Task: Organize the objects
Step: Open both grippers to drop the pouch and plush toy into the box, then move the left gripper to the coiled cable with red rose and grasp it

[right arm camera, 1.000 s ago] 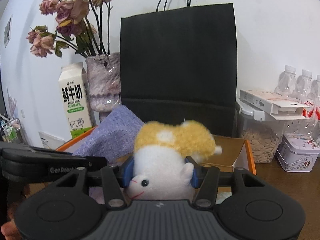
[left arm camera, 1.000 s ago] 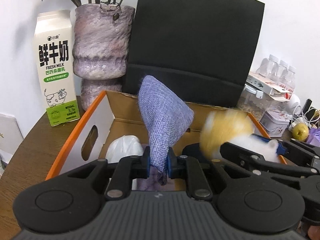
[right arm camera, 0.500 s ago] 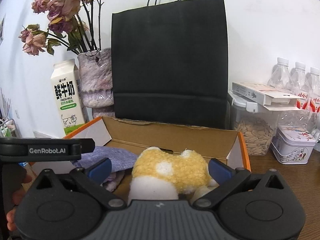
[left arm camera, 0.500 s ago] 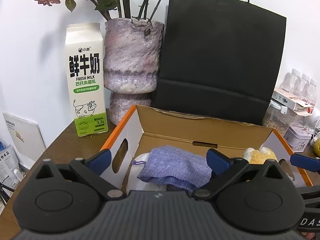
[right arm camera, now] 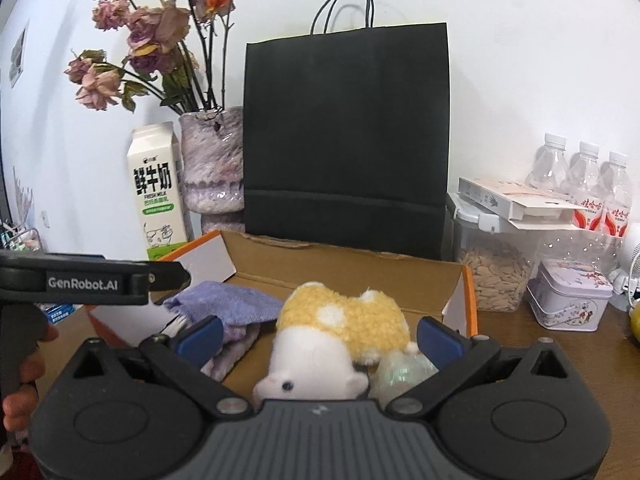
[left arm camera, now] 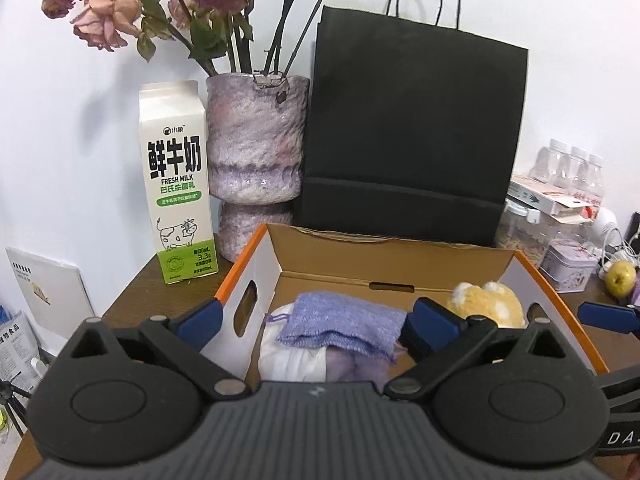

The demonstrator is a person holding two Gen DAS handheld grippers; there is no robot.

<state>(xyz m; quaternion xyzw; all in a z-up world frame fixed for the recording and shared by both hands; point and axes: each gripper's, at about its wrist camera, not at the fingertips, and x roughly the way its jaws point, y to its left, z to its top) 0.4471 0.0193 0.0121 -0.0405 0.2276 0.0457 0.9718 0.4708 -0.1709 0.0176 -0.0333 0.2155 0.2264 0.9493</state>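
Risk we see is a snag on pullback: left gripper and right gripper both gape wide and empty just above the purple cloth and plush toy lying loose in the cardboard box, so fingertips could drag either out.

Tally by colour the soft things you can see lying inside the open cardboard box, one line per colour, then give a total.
Purple: 1, the purple cloth pouch
Yellow and white: 1, the plush toy
White: 1, the white bag under the pouch
Pale green: 1, a small translucent bundle beside the toy
Total: 4 in the cardboard box
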